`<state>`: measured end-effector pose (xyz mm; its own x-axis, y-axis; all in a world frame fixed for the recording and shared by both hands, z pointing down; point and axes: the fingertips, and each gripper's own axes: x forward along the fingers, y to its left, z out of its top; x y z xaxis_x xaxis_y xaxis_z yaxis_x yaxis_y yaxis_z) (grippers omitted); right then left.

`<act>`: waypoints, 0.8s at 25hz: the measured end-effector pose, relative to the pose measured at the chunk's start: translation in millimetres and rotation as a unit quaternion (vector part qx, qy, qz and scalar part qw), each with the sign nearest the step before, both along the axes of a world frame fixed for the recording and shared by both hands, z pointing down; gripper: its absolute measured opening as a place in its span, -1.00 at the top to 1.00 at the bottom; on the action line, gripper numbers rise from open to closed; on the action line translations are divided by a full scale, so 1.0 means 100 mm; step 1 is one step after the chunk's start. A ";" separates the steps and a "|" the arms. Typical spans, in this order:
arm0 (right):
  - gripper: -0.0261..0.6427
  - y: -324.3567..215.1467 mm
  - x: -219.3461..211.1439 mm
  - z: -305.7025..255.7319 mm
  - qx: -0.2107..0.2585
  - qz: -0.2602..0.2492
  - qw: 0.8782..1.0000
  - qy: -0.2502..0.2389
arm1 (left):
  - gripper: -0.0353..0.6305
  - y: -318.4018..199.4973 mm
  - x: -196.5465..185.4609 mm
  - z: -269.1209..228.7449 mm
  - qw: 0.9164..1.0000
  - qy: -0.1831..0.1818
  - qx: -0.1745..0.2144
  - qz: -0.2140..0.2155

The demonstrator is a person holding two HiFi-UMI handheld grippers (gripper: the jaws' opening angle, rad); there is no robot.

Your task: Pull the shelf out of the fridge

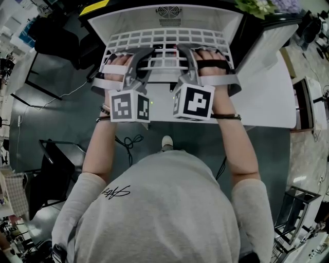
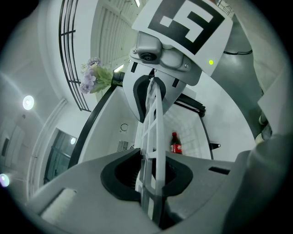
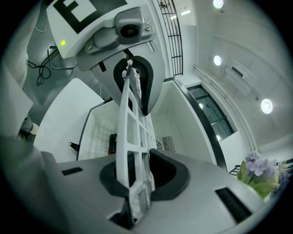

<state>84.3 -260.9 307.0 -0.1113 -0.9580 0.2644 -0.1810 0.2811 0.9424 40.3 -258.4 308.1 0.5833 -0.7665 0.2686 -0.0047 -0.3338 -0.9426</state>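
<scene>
A white grid shelf (image 1: pixel 164 38) sticks partway out of a small open fridge (image 1: pixel 118 18). In the head view my left gripper (image 1: pixel 145 57) and right gripper (image 1: pixel 184 56) both clamp the shelf's front edge, side by side. The left gripper view shows the shelf (image 2: pixel 154 132) edge-on, with my left gripper (image 2: pixel 153 176) shut on it. Across the grid I see the other gripper (image 2: pixel 155 87). In the right gripper view the shelf (image 3: pixel 130 132) runs between the pads of my right gripper (image 3: pixel 137 176), which is shut on it.
The fridge door (image 1: pixel 267 82) stands open at the right. A cola bottle (image 2: pixel 174 143) stands deep inside the fridge. Flowers (image 1: pixel 257 6) sit on top of it. Cables (image 1: pixel 131 141) lie on the floor below, and black frames (image 1: pixel 56 164) stand at the left.
</scene>
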 end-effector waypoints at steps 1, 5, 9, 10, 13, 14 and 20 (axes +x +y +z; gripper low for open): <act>0.77 0.00 0.00 0.00 -0.001 -0.001 1.000 0.000 | 0.75 0.00 0.00 0.00 1.000 0.000 0.000 0.000; 0.77 0.02 0.00 0.00 -0.001 -0.001 1.000 0.000 | 0.75 0.02 -0.01 0.00 1.000 0.000 0.000 -0.001; 0.77 0.05 -0.02 -0.01 0.000 -0.002 1.000 0.001 | 0.75 0.05 -0.02 -0.01 1.000 0.000 0.003 -0.001; 0.77 0.05 -0.02 -0.01 0.000 -0.003 1.000 0.001 | 0.75 0.05 -0.02 -0.01 1.000 0.000 0.004 -0.001; 0.77 0.07 -0.02 0.00 -0.001 -0.004 1.000 0.000 | 0.75 0.06 -0.02 -0.01 1.000 0.000 0.003 -0.003; 0.77 0.07 -0.02 0.00 -0.002 -0.005 1.000 -0.001 | 0.75 0.07 -0.02 -0.01 1.000 0.000 0.003 -0.003; 0.77 0.11 -0.01 -0.01 0.000 -0.007 1.000 0.001 | 0.75 0.11 -0.01 -0.01 1.000 0.000 0.005 -0.004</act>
<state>83.1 -250.1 306.0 -0.1244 -0.9562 0.2651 -0.1758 0.2842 0.9425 39.4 -247.6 307.0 0.5767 -0.7738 0.2619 -0.0069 -0.3251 -0.9456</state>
